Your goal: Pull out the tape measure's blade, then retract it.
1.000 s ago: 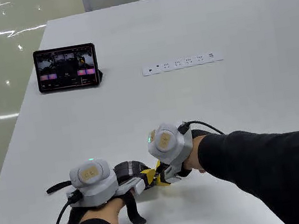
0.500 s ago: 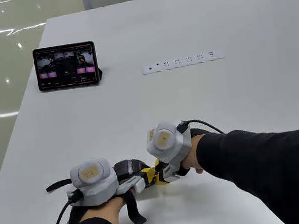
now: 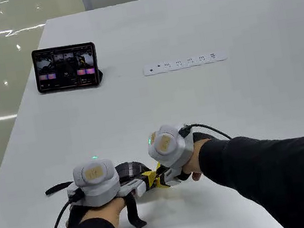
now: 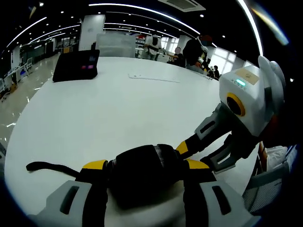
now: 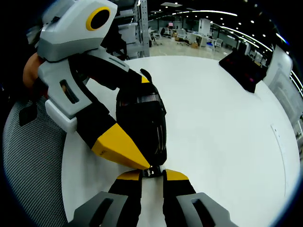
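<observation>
Two tongs squeeze: left gripper (image 4: 147, 164) hugs the black tape measure (image 4: 144, 185); right gripper view shows right gripper (image 5: 152, 175) pinching its tip (image 5: 151, 171). White table (image 3: 263, 85) holds a tablet (image 3: 66, 67).

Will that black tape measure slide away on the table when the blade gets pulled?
Probably not: the left gripper clamps the tape measure from both sides, so it should stay put. Its chunky case looks hard, likely stiff and fairly heavy for its size. Its strap lies limp on the table, so it would probably just flop.
</observation>
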### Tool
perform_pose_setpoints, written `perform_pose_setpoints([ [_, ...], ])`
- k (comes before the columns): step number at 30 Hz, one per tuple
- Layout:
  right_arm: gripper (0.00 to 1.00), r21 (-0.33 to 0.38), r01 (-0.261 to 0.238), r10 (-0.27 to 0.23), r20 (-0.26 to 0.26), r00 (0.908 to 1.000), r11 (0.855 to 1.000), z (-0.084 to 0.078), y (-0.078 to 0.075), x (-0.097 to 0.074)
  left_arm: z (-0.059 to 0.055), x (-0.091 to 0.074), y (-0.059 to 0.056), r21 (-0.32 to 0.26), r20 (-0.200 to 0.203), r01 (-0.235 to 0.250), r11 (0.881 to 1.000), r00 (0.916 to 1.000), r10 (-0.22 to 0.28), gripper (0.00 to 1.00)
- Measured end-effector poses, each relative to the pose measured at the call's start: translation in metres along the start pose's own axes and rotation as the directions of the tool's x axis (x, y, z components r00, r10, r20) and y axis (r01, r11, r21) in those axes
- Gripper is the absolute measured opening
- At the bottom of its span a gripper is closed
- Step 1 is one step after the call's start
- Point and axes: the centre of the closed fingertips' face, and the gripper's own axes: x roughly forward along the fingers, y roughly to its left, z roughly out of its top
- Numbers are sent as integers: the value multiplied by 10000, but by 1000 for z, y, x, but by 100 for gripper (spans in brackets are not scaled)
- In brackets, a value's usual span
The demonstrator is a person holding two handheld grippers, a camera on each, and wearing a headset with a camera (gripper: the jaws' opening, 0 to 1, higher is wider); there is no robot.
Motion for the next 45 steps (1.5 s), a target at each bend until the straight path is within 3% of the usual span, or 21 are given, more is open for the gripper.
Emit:
perform_pose_setpoints([
  [6,18,192,236,-237,13,9997,9995,-7,-4,-8,1,-3,2,130,73,167,9998,9998,-168,61],
  [15,27,958,530,-584,546,9968,9940,-20,-1,-27,-1,-13,8,444,-11,602,9972,9982,-602,68],
  [20,32,1249,664,-767,799,9938,9899,-31,2,-40,-3,-19,19,722,-75,658,9952,9978,-654,77],
  [26,34,1747,746,-957,1162,9886,9818,-48,7,-57,-2,-28,18,926,-120,1119,9894,9937,-1113,87],
  [29,33,1815,985,-1257,1447,9815,9784,-53,6,-69,-4,-32,20,1061,-157,1247,9865,9922,-1237,91],
  [33,36,1824,1173,-1479,1642,9753,9762,-59,6,-85,-7,-35,23,1302,-225,1540,9795,9881,-1523,99],
  [40,45,2002,1390,-1755,1780,9683,9698,-75,5,-104,-11,-49,24,1582,-402,2243,9616,9745,-2207,99],
  [41,46,2044,1418,-1797,1805,9670,9686,-78,5,-106,-13,-51,26,1806,-569,2257,9573,9741,-2189,99],
  [43,50,2133,1485,-1887,1824,9649,9656,-83,6,-110,-13,-58,23,1873,-530,2454,9512,9694,-2396,99],
  [45,53,2203,1546,-1959,1799,9640,9631,-90,7,-112,-9,-64,22,1816,-222,2639,9473,9642,-2644,99],
])
